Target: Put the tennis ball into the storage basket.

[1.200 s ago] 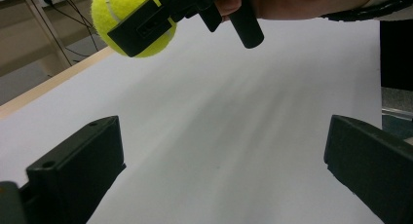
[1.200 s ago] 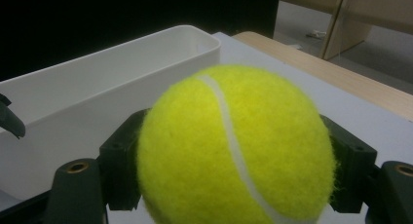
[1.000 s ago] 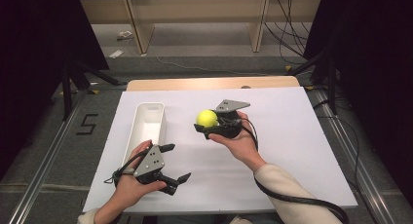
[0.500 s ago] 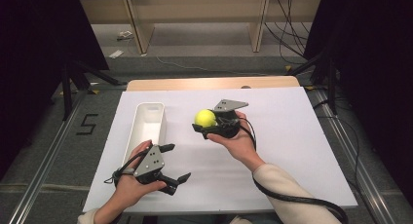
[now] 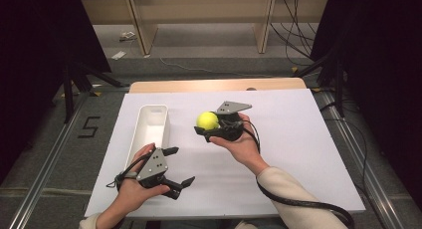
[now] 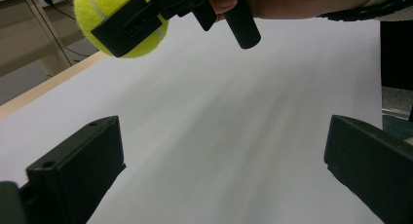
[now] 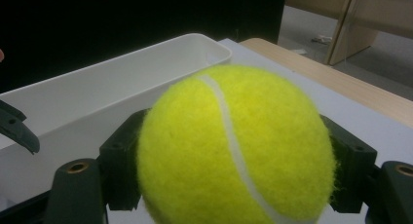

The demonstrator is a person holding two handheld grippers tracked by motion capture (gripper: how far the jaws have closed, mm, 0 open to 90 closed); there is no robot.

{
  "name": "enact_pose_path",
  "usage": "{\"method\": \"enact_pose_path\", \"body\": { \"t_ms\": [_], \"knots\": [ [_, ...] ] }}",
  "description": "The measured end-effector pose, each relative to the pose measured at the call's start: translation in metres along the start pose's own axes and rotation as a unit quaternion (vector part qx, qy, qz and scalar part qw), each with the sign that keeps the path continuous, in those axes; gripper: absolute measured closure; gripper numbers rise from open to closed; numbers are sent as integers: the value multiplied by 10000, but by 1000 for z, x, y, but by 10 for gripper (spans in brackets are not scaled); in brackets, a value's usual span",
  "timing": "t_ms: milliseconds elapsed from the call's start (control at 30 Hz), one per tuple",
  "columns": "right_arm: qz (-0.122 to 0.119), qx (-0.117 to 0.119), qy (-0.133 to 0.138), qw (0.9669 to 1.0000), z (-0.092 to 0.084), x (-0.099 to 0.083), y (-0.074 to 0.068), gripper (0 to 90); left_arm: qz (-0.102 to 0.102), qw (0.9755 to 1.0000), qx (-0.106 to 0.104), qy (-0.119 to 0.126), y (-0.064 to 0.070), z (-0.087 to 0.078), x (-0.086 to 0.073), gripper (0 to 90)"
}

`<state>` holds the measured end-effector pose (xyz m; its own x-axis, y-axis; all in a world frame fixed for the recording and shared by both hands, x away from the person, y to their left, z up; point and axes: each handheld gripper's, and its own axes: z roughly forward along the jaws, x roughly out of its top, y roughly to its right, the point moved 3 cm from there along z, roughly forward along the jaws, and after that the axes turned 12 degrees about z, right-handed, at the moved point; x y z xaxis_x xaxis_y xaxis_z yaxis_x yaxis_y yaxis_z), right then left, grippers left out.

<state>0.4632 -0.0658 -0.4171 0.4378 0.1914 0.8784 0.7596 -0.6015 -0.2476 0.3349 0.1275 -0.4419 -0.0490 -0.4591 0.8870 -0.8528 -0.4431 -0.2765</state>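
A yellow-green tennis ball point(image 5: 207, 120) point(image 7: 234, 146) point(image 6: 104, 12) is held above the white table surface, with my right gripper point(image 5: 211, 124) shut on it from both sides. In the right gripper view the ball hangs just short of a long white bin point(image 7: 112, 87) point(image 5: 149, 129), which looks empty. My left gripper point(image 5: 175, 165) rests low at the table's near left, jaws wide apart with nothing between them. In the left gripper view its two black fingers point(image 6: 73, 170) frame bare white surface, and the right gripper with the ball is at upper left.
The white board point(image 5: 298, 139) lies on a wooden table whose far edge point(image 5: 219, 84) shows beyond it. Wooden shelf legs point(image 5: 139, 30) and cables stand on the floor behind. Dark curtains flank both sides.
The right gripper with the ball has drifted slightly left, toward the white bin. The left gripper has stayed where it was.
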Motion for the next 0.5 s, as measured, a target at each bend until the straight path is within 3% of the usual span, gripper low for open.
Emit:
{"method": "enact_pose_path", "body": {
  "t_ms": [500],
  "knots": [
    [-27,46,18,10000,2,3,-5,262,-2,10000,2,0,0,0,0,4]
  ]
}}
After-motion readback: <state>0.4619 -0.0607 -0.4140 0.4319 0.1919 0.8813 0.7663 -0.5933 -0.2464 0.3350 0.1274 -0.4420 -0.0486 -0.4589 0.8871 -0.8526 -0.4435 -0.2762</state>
